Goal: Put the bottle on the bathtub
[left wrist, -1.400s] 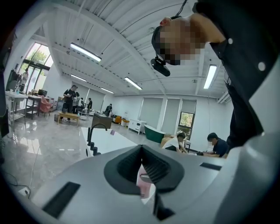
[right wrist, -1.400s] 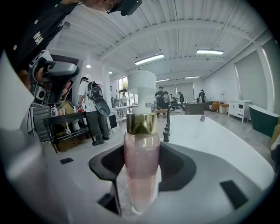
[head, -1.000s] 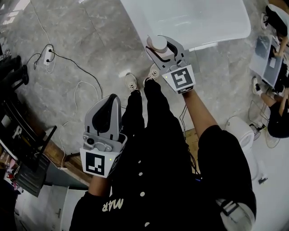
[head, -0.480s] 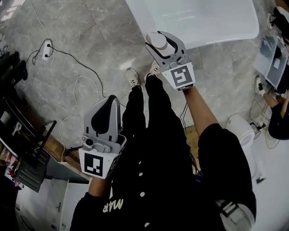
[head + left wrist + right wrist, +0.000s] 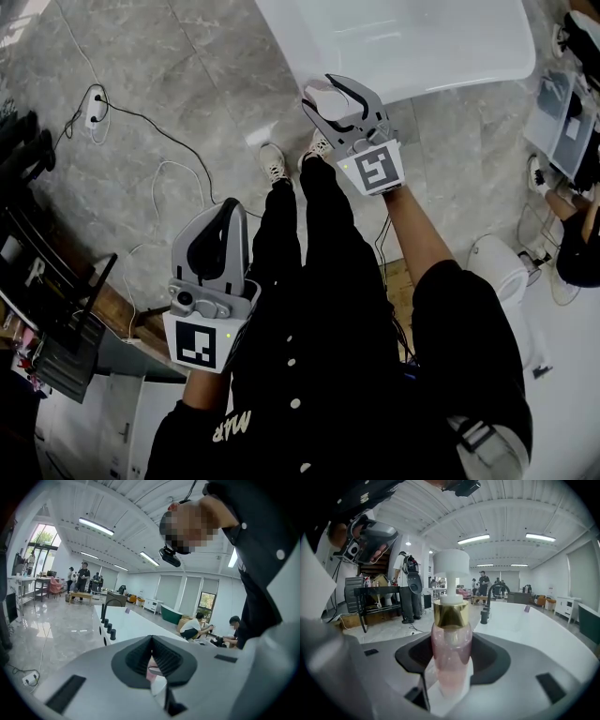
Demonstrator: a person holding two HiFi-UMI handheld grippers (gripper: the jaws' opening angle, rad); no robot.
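A pink bottle [image 5: 451, 639] with a gold collar and a white pump cap stands upright between the jaws of my right gripper [image 5: 452, 670], which is shut on it. In the head view the right gripper [image 5: 339, 101] holds the bottle [image 5: 323, 94] just at the near rim of the white bathtub [image 5: 403, 42], above the floor beside it. The bathtub [image 5: 534, 630] and its black faucet [image 5: 490, 599] lie ahead to the right in the right gripper view. My left gripper [image 5: 223, 214] hangs lower left, shut, with nothing in it.
Grey marble floor with white cables and a power strip [image 5: 94, 108] at the left. A dark rack [image 5: 37, 281] stands at the far left, a white toilet [image 5: 502, 272] at the right. People sit on the floor at the right edge [image 5: 577, 239].
My right gripper has sunk a little with the bottle and rolled slightly. The left gripper has stayed where it was.
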